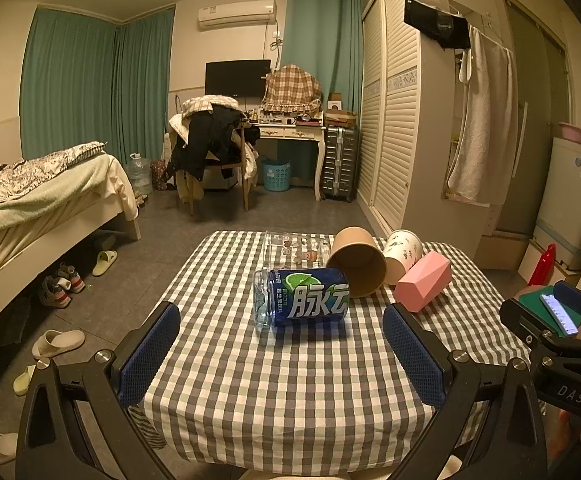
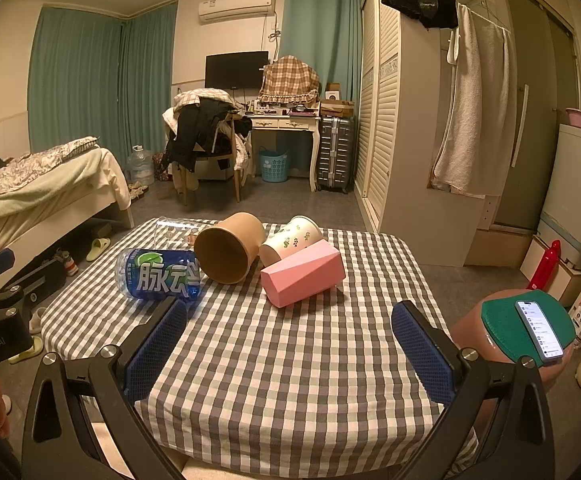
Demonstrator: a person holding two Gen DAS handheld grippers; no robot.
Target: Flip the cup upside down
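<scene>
Several cups lie on their sides on the checkered table [image 1: 282, 392] [image 2: 290, 360]. A brown paper cup [image 1: 356, 262] [image 2: 230, 254] has its mouth facing me. A white patterned paper cup [image 1: 402, 254] [image 2: 290, 238] lies behind a faceted pink cup [image 1: 424, 280] [image 2: 302, 272]. A cut blue-labelled bottle cup [image 1: 302, 300] [image 2: 158, 276] lies left of them, and a clear cup [image 1: 290, 248] [image 2: 172, 230] lies behind it. My left gripper [image 1: 282, 356] is open and empty, short of the blue cup. My right gripper [image 2: 290, 354] is open and empty, short of the pink cup.
A stool with a green cushion and a phone [image 2: 538, 330] [image 1: 560, 312] stands right of the table. A bed [image 1: 42, 200] is at the left, with slippers [image 1: 56, 342] on the floor. A wardrobe [image 1: 394, 120] stands at the right.
</scene>
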